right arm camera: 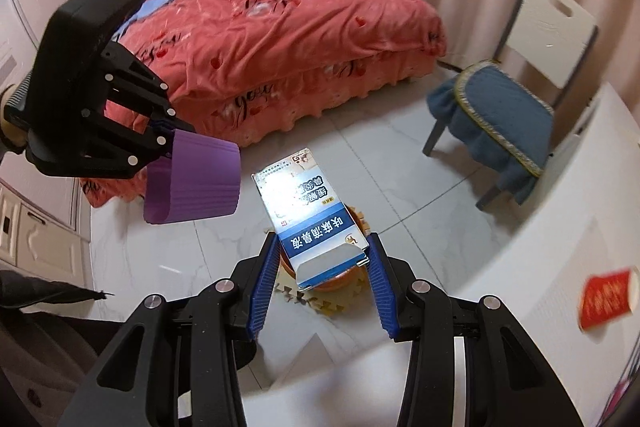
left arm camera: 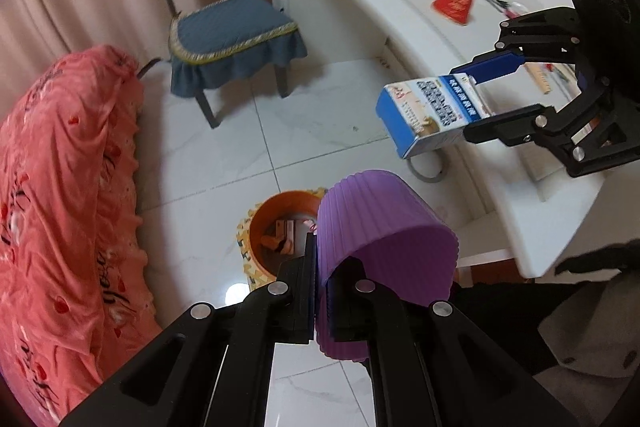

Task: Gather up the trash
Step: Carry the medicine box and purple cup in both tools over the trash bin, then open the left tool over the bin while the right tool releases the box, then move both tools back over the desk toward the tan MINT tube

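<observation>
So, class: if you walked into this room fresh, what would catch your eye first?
Probably the purple ribbed cup pinched in the left gripper and the blue-and-white carton held in the right gripper, both above the orange bin on the floor. Behind them sprawls the coral-red bed.

Blue-and-white box (right arm camera: 316,223) carries Chinese print, upside down and glare-washed; pink bedspread (right arm camera: 280,27) shows cursive "You"; red cup's (left arm camera: 454,1) print is blurred.
</observation>
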{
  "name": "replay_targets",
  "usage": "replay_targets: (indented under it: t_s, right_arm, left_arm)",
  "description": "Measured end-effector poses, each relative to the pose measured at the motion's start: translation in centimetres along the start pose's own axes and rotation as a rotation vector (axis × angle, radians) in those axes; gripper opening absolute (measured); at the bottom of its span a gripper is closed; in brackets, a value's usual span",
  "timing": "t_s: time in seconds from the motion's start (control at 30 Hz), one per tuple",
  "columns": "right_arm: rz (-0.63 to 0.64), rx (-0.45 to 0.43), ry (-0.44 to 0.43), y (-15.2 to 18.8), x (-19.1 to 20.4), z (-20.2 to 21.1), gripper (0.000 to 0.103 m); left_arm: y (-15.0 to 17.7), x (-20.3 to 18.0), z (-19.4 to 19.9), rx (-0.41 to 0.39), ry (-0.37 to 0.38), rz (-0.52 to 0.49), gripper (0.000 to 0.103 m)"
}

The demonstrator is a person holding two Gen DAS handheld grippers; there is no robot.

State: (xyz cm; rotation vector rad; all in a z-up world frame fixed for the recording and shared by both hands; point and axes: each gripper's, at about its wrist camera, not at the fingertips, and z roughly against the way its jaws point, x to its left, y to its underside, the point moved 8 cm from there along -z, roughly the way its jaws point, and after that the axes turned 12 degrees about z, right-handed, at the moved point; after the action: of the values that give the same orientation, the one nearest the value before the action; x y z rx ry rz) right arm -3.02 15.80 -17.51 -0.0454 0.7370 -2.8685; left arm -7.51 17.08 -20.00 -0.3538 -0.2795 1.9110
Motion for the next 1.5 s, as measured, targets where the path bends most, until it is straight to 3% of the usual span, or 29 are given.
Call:
replay_targets:
  t_s: [0.37,0.7,0.8,0.93,0.97,1.3,1.5]
  right_arm:
    - [0.033,0.154,-0.028,-2.2,0.0,-12.8,0.044]
    - [-0.009,0.232,-0.024,-2.2,-1.5,-19.8,0.046]
    - [-0.03,0.254,-0.001,-1.8,-2.1,-21.3,0.055]
    - [-0.081,0.247,-0.016,-1.5,-2.5,-21.5,0.055]
    - [-0.084,0.248,-0.014,-1.4,-2.5,-21.2,0.055]
    - [-0.115,0.204,-0.023,-1.9,-2.8,-18.1,0.055]
    - [-0.147,0.157,-0.04,-2.3,-3.1,-15.2,0.058]
  left_arm:
    - [0.5,6.3,-7.2,0.058,0.037,0.046,0.005]
    - [1.0,8.7,-11.7,0.113,0.074,0.06,0.005]
    - [0.6,8.6,-12.7,0.105,0.071,0.046,0.008]
    - [0.4,8.3,-13.5,0.105,0.07,0.039,0.039]
    - [0.3,8.1,-13.5,0.104,0.072,0.036,0.042]
    - [-0.4,6.9,-12.5,0.106,0.083,-0.011,0.044]
    - [-1.2,6.0,-10.7,0.087,0.052,-0.041,0.06]
